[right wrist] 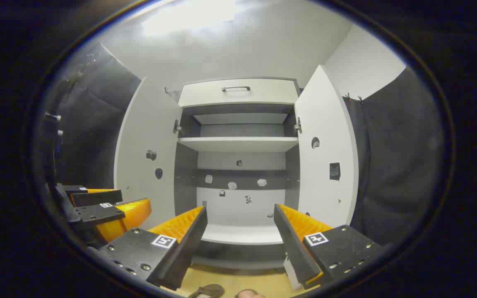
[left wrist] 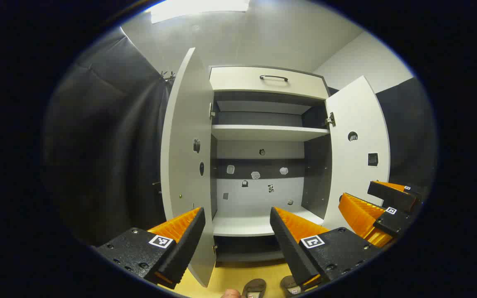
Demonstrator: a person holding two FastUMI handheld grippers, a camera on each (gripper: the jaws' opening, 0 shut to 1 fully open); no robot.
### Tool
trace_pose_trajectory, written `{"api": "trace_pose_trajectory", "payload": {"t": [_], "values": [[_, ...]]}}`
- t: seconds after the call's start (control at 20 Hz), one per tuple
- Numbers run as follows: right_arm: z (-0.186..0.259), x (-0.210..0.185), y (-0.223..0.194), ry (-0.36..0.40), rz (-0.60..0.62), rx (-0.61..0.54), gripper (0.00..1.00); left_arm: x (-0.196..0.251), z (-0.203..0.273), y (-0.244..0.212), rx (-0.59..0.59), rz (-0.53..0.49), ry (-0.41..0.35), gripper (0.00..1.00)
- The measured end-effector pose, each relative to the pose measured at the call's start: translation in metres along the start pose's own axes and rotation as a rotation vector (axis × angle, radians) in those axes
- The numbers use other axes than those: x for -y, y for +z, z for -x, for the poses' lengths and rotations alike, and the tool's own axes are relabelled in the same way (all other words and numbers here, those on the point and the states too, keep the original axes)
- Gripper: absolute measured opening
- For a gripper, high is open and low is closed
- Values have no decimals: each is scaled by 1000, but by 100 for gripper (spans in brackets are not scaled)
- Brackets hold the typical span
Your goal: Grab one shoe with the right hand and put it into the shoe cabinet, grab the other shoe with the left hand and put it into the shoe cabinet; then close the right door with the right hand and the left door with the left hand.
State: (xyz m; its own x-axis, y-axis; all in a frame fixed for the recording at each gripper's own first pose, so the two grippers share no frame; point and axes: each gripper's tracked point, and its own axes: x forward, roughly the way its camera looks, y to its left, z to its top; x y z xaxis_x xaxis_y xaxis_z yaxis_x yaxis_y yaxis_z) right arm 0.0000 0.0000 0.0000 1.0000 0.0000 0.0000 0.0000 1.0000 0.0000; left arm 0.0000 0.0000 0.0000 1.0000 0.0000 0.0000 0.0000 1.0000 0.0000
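Left gripper (left wrist: pixel 236 223): fingers spread wide, nothing between them, held level facing the cabinet opening. Right gripper (right wrist: pixel 240 221): likewise spread, holding nothing; it also appears at the right edge of the left gripper view (left wrist: pixel 381 207).

Below the grippers, on the yellowish wooden floor (left wrist: pixel 230 277), lie two brown sandal-type shoes (left wrist: pixel 255 287), close beside each other in front of the cabinet; a single one shows at the bottom of the right gripper view (right wrist: pixel 207 291). Both are outside the cabinet.

Beyond stands the white shoe cabinet with dark grey interior panels (left wrist: pixel 263 132). Left door (left wrist: pixel 182 157) and right door (left wrist: pixel 356 153) both stand swung open. The lower white shelf (left wrist: pixel 242 225) and the upper white shelf (left wrist: pixel 263 132) hold no shoes. Small stickers dot the back panel. At the top, a white drawer with a dark bar handle (left wrist: pixel 273 78) is pushed in.
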Motion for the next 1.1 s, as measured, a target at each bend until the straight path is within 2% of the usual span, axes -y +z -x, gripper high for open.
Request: {"api": "trace_pose_trajectory", "payload": {"t": [0.1, 0.15, 0.65, 0.7, 0.75, 0.85, 0.9, 1.05, 1.1], "values": [[-2, 3, 2, -4, 2, 13, 97, 2, -3, 1, 4, -2, 0, 99], [-3, 2, 2, -2, 2, 15, 97, 2, -4, 1, 0, -1, 3, 96], [-12, 8, -2, 21, -6, 1, 97, 1, -5, 3, 10, -5, 26, 96], [-12, 8, -3, 22, -6, -1, 97, 1, -5, 3, 11, -6, 28, 93], [-12, 9, -5, 21, -4, -2, 97, 1, -5, 4, 13, -6, 31, 96], [-13, 10, -20, 21, 2, -21, 97, -1, -5, 5, 16, -4, 38, 93], [-11, 11, -33, 21, 7, -38, 97, -2, -5, 5, 17, -4, 43, 96], [0, 11, -83, 27, 10, -111, 97, -12, -4, 7, 18, -13, 67, 96], [5, 12, -102, 31, 9, -143, 97, -16, -4, 7, 19, -16, 76, 93]]}}
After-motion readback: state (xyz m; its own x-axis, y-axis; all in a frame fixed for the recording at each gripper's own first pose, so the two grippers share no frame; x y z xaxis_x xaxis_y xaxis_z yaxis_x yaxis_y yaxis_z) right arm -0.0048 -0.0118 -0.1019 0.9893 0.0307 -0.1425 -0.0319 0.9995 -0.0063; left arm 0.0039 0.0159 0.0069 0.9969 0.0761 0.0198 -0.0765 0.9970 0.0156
